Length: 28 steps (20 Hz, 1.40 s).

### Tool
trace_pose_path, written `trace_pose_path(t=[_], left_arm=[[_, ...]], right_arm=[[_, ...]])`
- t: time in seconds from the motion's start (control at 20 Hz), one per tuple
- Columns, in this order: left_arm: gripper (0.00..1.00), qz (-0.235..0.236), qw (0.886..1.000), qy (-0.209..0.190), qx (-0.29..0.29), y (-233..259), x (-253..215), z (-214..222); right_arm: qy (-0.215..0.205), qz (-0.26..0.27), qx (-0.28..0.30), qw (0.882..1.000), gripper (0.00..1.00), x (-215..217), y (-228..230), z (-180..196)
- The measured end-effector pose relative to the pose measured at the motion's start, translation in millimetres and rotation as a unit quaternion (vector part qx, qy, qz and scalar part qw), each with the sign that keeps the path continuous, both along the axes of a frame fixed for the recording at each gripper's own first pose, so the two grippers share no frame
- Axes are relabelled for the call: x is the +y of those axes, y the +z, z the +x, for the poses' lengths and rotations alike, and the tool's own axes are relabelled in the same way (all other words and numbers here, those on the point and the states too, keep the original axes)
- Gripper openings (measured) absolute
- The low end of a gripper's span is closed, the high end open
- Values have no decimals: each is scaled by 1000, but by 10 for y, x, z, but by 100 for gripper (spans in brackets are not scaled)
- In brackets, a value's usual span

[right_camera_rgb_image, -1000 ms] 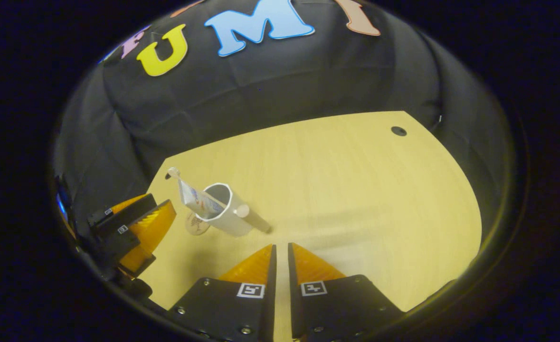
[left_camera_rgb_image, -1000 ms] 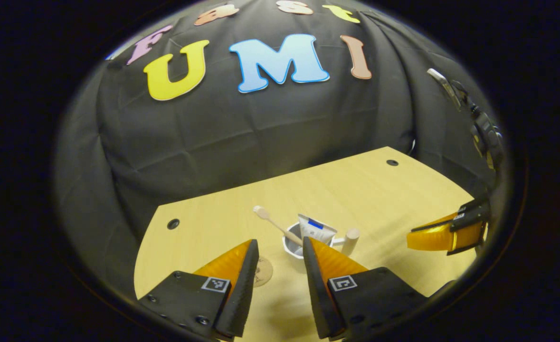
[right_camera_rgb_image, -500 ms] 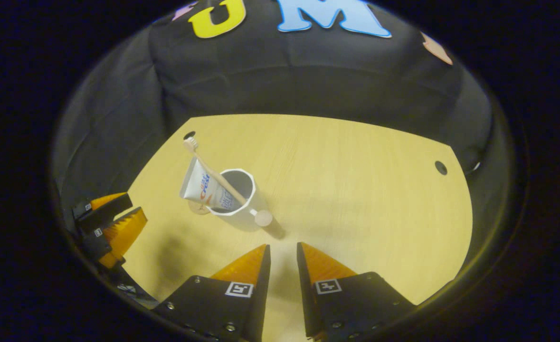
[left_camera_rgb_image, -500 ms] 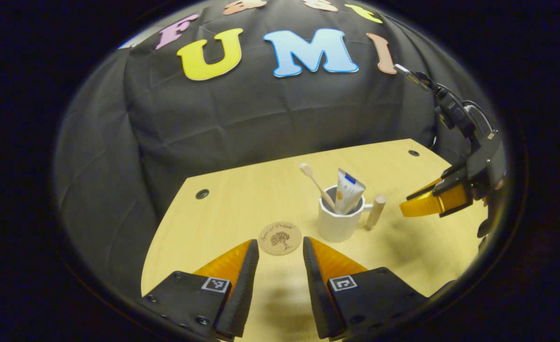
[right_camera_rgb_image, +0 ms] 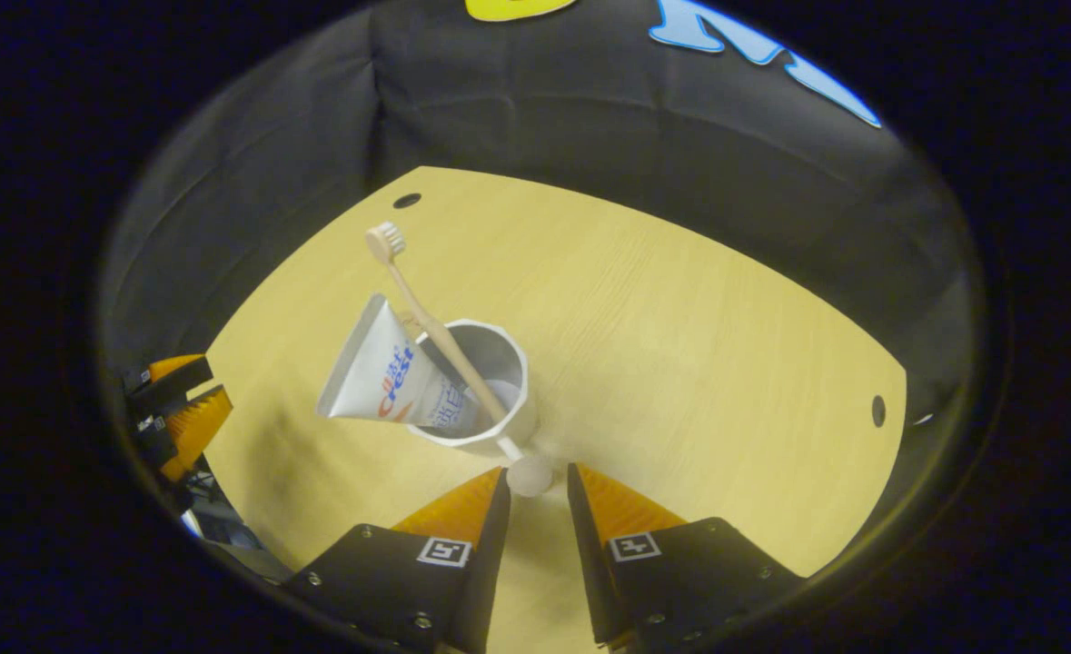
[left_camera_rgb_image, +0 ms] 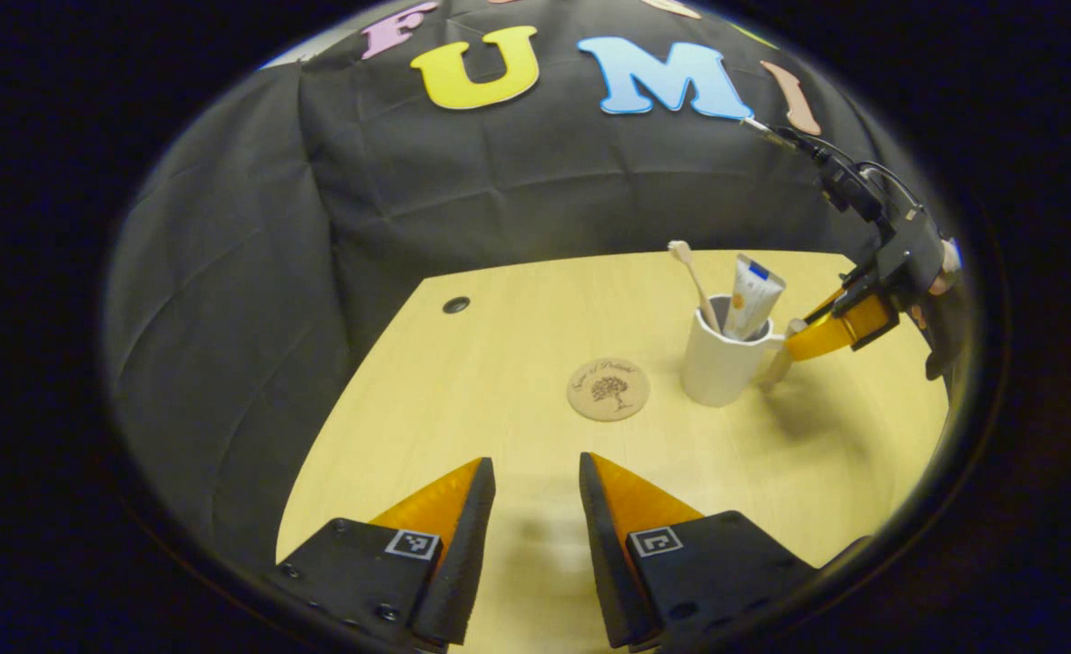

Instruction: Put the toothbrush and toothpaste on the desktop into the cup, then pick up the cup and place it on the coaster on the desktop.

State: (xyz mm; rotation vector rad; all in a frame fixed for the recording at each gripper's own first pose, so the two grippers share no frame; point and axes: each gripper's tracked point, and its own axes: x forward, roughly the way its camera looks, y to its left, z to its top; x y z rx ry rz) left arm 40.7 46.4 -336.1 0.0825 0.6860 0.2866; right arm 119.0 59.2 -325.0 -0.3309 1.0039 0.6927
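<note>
Black cloth hangs behind your pale wooden counter (left_camera_rgb_image: 499,363), which carries the task's things. Your white cup (right_camera_rgb_image: 485,386) stands upright on the bare wood with the toothbrush (right_camera_rgb_image: 421,313) and the toothpaste (right_camera_rgb_image: 385,372) already leaning inside it, bristles and tube end sticking up above the rim. The round coaster (left_camera_rgb_image: 609,389) lies just beside the cup (left_camera_rgb_image: 721,363), apart from it.

Your right tool (right_camera_rgb_image: 535,486) sits with its fingers parted, and the cup's wooden handle knob (right_camera_rgb_image: 530,475) is just at their tips; you have not clamped it. In the left gripper view that tool (left_camera_rgb_image: 817,331) reaches the cup's handle side.

Your left tool (left_camera_rgb_image: 535,472) hangs released over bare counter, near the coaster, grasping nothing.
</note>
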Motion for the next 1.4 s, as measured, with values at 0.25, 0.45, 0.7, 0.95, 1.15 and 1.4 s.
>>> trace_pose_path(t=[0.25,0.45,0.7,0.95,1.15,1.4], left_arm=[[61,1,999,46,10,-73,258,-215],[61,1,997,73,16,-96,397,-338],[61,3,996,89,25,-144,495,-425],[62,0,996,82,31,-200,467,-379],[61,1,998,62,30,-225,391,-204],[54,2,998,52,32,-204,318,-247]], right_arm=[[65,-42,14,997,40,103,-176,15],[89,-56,26,994,41,192,-294,52],[91,-59,26,994,41,162,-390,106],[75,-48,21,996,25,171,-378,84],[60,-27,15,998,20,187,-335,51],[45,-13,19,999,20,232,-216,37]])
